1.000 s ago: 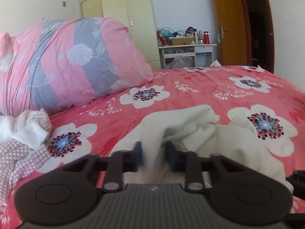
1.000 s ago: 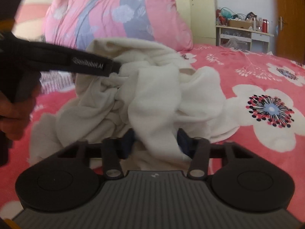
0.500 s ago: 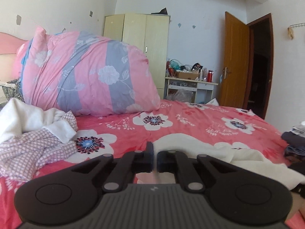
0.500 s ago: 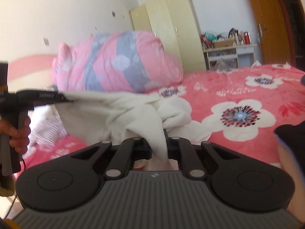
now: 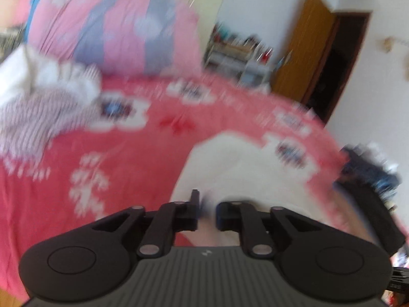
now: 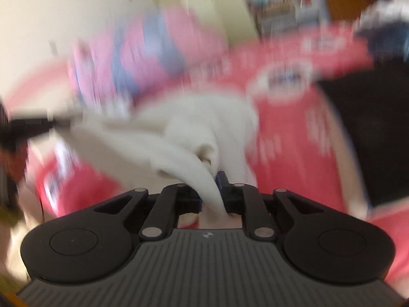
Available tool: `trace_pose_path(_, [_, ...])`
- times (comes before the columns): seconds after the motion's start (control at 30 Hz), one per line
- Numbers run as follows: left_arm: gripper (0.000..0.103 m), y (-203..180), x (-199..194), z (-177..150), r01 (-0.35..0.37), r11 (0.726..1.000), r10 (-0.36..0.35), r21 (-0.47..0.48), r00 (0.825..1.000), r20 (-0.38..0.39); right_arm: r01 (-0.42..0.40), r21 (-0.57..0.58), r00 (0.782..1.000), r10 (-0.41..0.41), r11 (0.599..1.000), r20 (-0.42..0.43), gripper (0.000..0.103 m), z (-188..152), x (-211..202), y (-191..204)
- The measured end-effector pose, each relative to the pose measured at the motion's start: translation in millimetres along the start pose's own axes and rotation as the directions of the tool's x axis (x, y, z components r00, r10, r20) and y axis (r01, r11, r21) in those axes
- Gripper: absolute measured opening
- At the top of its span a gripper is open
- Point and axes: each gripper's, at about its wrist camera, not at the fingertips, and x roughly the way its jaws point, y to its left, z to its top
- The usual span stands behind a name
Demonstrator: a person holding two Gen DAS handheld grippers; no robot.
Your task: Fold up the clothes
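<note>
Bed (image 5: 122,179) with red floral sheet fills both blurred views, big pink-grey pillow (image 5: 115,25) at the head. Cream garment (image 6: 184,138) stretched above the bed between both claws, part lying on the sheet. Right claw (image 6: 213,197) clamped on a bunched edge; jaws have just been opening slightly, cloth between them. Left claw (image 5: 206,213) has just parted a little, cloth at its jaws; grip unclear. Step: spreading the garment out. Next: lay it flat, smooth, before folding.
</note>
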Motion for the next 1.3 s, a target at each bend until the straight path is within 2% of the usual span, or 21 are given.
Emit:
trace_pose_path(0.07, [0.022,8.8,14.2,-14.6,-0.095,0.995,0.095,0.009,0.995,-0.041,0.053,-0.025,0.994,-0.056,0.998,-0.095,0.02,-10.3,12.1,-0.7])
trace_pose_path(0.1, [0.028,13.1,13.7,-22.1,-0.113,0.994,0.113,0.01,0.993,-0.037,0.053,-0.032,0.993,-0.056,0.998,-0.101,0.025,-11.7,8.8,0.1])
trace_pose_path(0.17, [0.039,18.6,3.4,-33.4,-0.115,0.993,0.115,0.01,0.993,0.006,0.054,-0.048,0.993,-0.059,0.997,-0.102,0.049,-11.5,-1.7,0.9])
trace_pose_path(0.2, [0.045,20.0,-2.9,-37.7,-0.113,0.994,0.113,0.011,0.993,0.03,0.06,-0.063,0.994,-0.066,0.996,-0.092,0.064,-9.9,-9.3,0.5])
trace_pose_path(0.23, [0.048,19.2,-9.6,-40.5,-0.117,0.993,0.115,0.018,0.992,0.055,0.067,-0.08,0.995,-0.073,0.995,-0.073,0.067,-7.7,-17.9,-0.3])
trace_pose_path(0.37, [0.051,-6.0,-33.4,-47.0,-0.117,0.986,0.098,0.116,0.983,0.154,0.061,-0.06,0.998,-0.06,0.996,0.017,0.068,9.3,-42.5,-8.8])
trace_pose_path(0.5, [0.059,-52.2,-40.5,-48.8,-0.011,0.969,-0.039,0.248,0.98,0.197,-0.014,-0.026,0.996,0.016,1.0,0.092,0.069,27.6,-27.7,-0.8])
trace_pose_path(0.57, [0.06,-71.0,-37.3,-52.8,0.039,0.955,-0.099,0.294,0.977,0.19,-0.054,-0.061,0.992,0.06,0.997,0.106,0.069,35.1,-10.2,12.6])
trace_pose_path(0.67, [0.06,-90.6,-27.8,-62.2,0.095,0.94,-0.152,0.328,0.977,0.153,-0.079,-0.183,0.992,0.096,0.98,0.084,0.069,43.3,22.5,43.0])
trace_pose_path(0.8, [0.063,-105.3,-6.8,-79.3,0.127,0.921,-0.165,0.369,0.984,0.073,-0.021,-0.36,1.0,0.025,0.933,0.005,0.069,44.8,70.7,70.4])
trace_pose_path(0.87, [0.063,-111.3,10.4,-87.8,0.095,0.909,-0.116,0.406,0.993,0.026,0.005,-0.419,0.998,-0.029,0.908,-0.053,0.067,41.8,94.4,73.0])
trace_pose_path(0.9, [0.063,-114.3,19.4,-91.6,0.069,0.899,-0.079,0.433,0.997,0.006,0.015,-0.445,0.996,-0.055,0.896,-0.077,0.055,40.6,104.2,74.1])
trace_pose_path(0.93, [0.063,-117.3,28.4,-95.3,0.043,0.887,-0.041,0.46,0.999,-0.014,0.024,-0.462,0.993,-0.075,0.887,-0.092,0.027,39.9,109.3,74.7])
trace_pose_path(0.97, [0.063,-120.3,37.3,-99.1,0.019,0.873,-0.003,0.488,0.999,-0.032,0.027,-0.471,0.991,-0.085,0.882,-0.103,0.015,40.3,112.7,75.1])
trace_pose_path(1.03, [0.052,-121.1,51.0,-98.6,-0.038,0.856,0.064,0.516,0.997,-0.033,-0.003,-0.424,0.996,-0.033,0.906,-0.078,0.013,48.8,106.4,73.3])
trace_pose_path(1.13, [0.044,-102.9,54.5,-74.3,-0.036,0.899,0.042,0.436,0.999,-0.002,-0.021,-0.356,1.0,0.019,0.934,-0.008,0.013,65.1,95.8,69.1])
trace_pose_path(1.2, [0.044,-82.6,56.3,-48.2,-0.021,0.945,0.014,0.328,1.0,0.023,-0.039,-0.303,0.998,0.05,0.952,0.028,0.013,76.1,92.7,62.9])
trace_pose_path(1.3, [0.046,-54.4,63.9,-17.4,-0.044,0.98,0.033,0.196,0.998,0.057,-0.087,-0.214,0.994,0.098,0.973,0.042,0.013,90.2,104.7,48.4])
